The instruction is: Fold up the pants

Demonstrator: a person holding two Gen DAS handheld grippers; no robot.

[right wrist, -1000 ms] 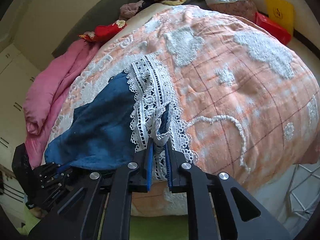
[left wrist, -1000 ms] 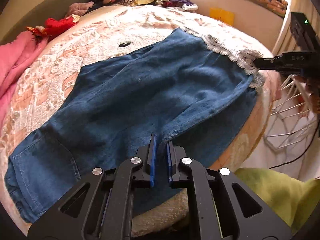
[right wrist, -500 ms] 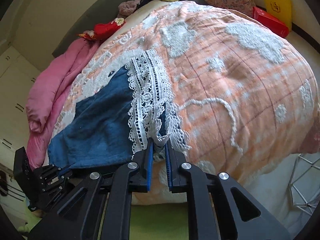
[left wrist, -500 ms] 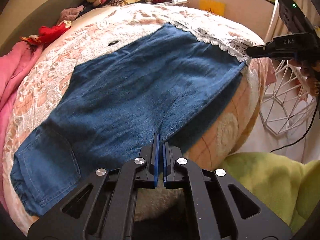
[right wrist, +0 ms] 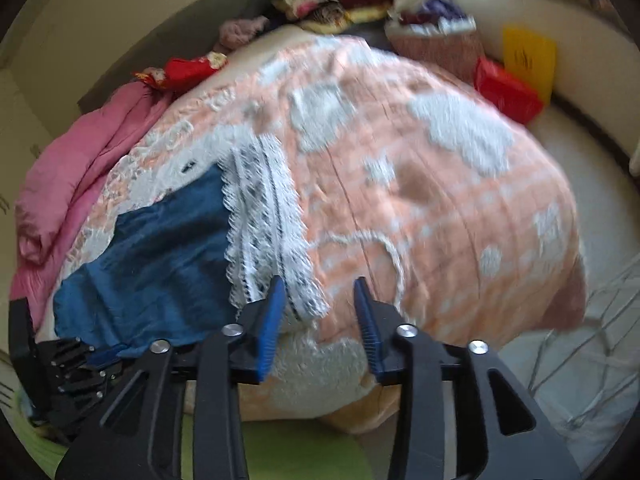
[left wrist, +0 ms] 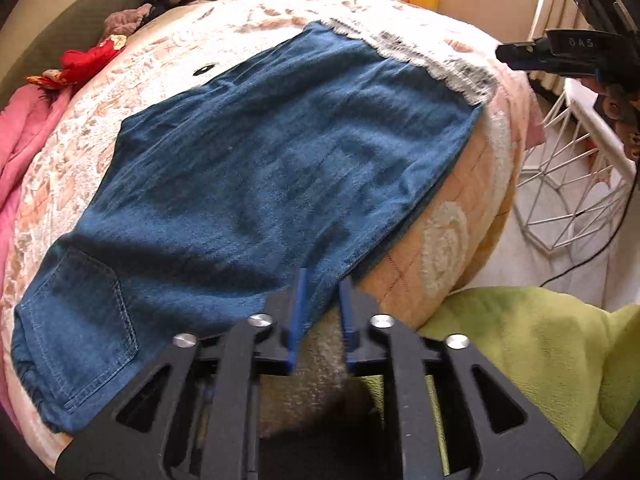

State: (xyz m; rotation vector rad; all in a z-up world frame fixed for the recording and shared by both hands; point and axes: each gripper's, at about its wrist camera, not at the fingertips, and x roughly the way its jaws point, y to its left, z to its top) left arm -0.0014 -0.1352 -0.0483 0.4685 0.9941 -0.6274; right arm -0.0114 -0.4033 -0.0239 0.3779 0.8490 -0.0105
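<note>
The pants (left wrist: 256, 184), made of blue denim, are seen spread flat across the peach and white blanket (left wrist: 444, 240), directly ahead of the left gripper (left wrist: 322, 308). The fingers of the left gripper are held slightly apart, and the near edge of the denim lies in the gap between the blue pads (left wrist: 298, 312); nothing is clamped, though whether the cloth is touched by a pad cannot be told. A back pocket (left wrist: 84, 320) is shown at the waist end, to the lower left of that gripper, while the white lace hem (left wrist: 436, 64) lies far ahead and to its right. The right gripper (left wrist: 560, 52) is seen beyond that hem, at the upper right of the left wrist view. In the right wrist view, which is blurred, the right gripper (right wrist: 320, 308) is shown with its fingers wide apart and nothing between them. The lace hem (right wrist: 268, 232) lies just ahead of the left-hand pad (right wrist: 272, 320), with its lower tip reaching into the space by that pad. The denim (right wrist: 160, 260) extends to the left of it, and the left gripper (right wrist: 72, 364) is visible at the far lower left. A pink quilt (right wrist: 68, 184) is bunched further left, and a white wire basket (left wrist: 568, 184) stands off the blanket edge.
</note>
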